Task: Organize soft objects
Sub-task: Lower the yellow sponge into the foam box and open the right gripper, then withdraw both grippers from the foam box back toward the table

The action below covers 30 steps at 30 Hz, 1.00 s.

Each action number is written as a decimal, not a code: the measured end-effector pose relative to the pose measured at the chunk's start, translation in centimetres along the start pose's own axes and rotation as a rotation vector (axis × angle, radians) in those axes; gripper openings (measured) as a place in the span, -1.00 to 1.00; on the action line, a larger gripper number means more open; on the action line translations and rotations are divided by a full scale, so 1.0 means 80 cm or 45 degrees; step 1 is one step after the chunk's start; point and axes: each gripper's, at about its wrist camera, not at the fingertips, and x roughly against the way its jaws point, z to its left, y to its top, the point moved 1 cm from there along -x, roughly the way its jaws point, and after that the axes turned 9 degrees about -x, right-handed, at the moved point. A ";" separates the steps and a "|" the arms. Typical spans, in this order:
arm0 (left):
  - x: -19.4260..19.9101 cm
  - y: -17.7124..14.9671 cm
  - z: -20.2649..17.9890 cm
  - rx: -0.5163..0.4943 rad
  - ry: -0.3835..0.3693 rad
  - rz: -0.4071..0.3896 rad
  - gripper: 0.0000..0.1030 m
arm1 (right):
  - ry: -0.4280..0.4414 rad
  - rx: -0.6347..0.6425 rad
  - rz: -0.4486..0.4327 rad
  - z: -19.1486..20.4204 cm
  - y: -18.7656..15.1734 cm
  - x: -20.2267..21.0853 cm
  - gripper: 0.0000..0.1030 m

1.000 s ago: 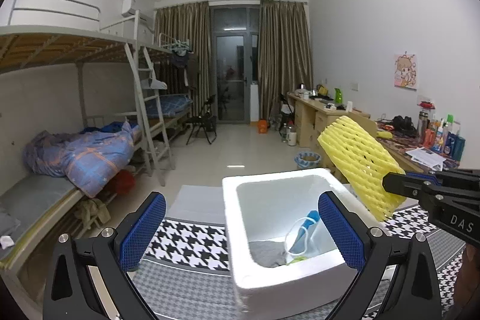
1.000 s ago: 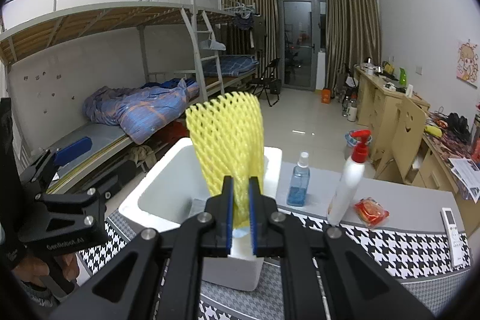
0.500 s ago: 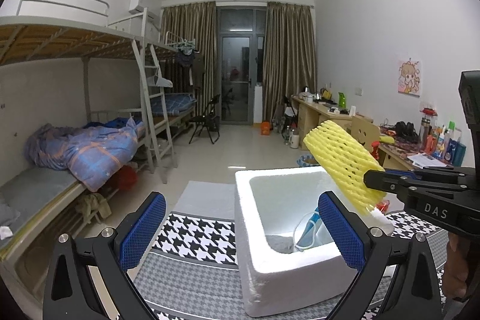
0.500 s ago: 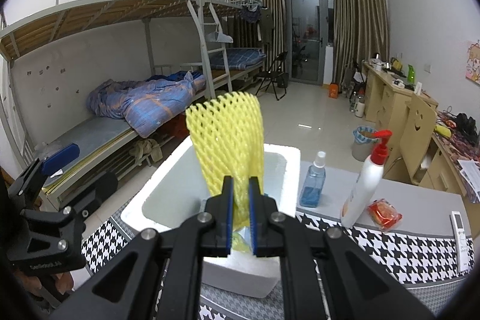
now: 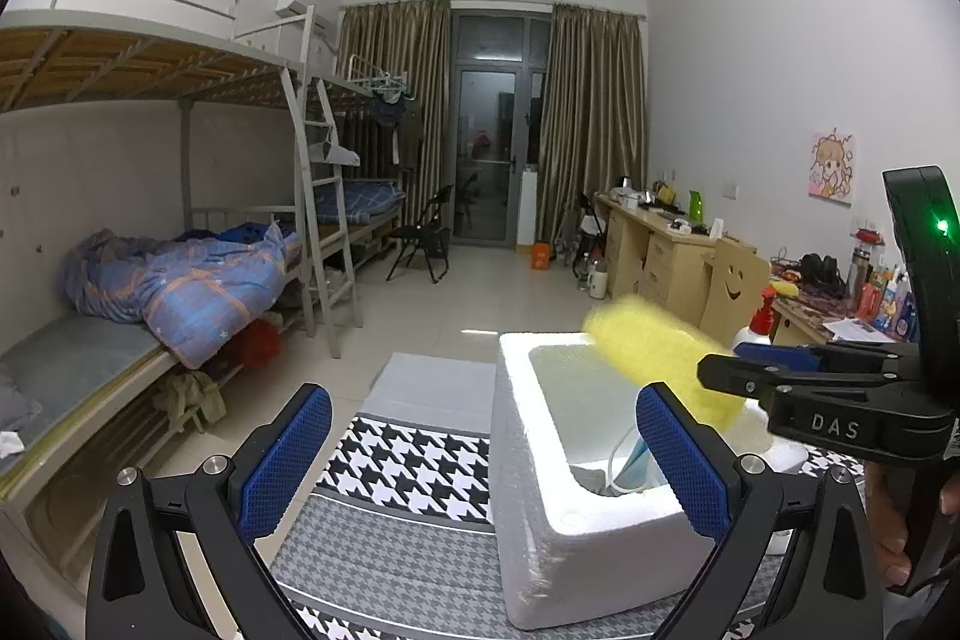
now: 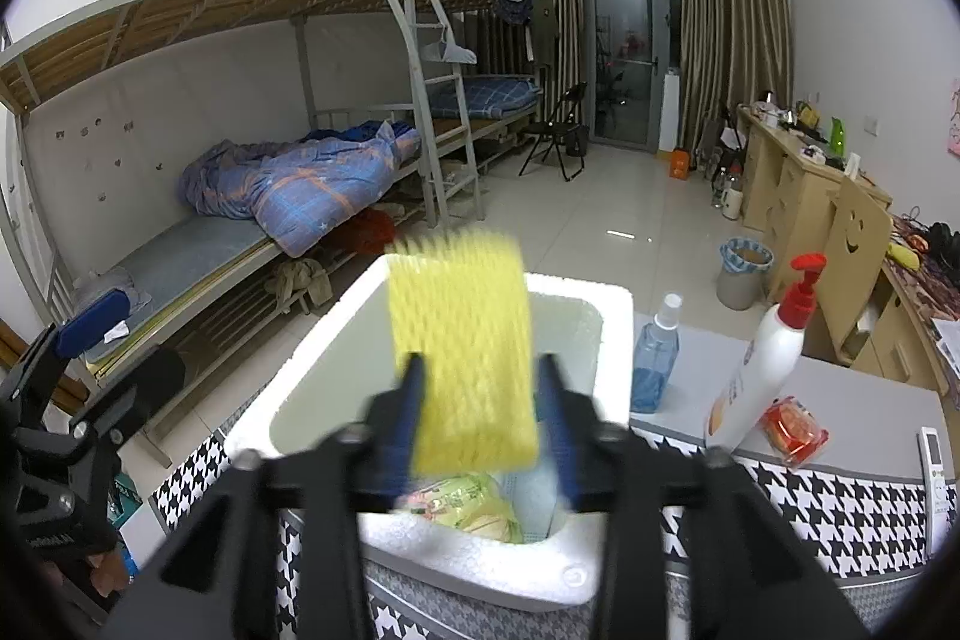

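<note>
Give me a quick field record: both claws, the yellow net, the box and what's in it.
right claw: jaws have just been opening, open around the net, over the box
yellow foam net: between the right jaws, blurred, above the box opening
left claw: open, nothing in it, beside the box
foam box: white, on the checked cloth
box contents: yellowish packet; the rest unclear

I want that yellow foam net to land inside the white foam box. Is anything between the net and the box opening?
Nothing visible blocks it. The yellow foam net hangs over the open top of the white foam box, between the right gripper's jaws, which have just been opening. Below lie only items already inside, including a yellow-green packet.
</note>
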 end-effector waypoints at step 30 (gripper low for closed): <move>0.035 0.019 -0.036 -0.048 -0.044 -0.060 0.98 | -0.048 -0.006 -0.242 -0.025 -0.016 0.099 0.68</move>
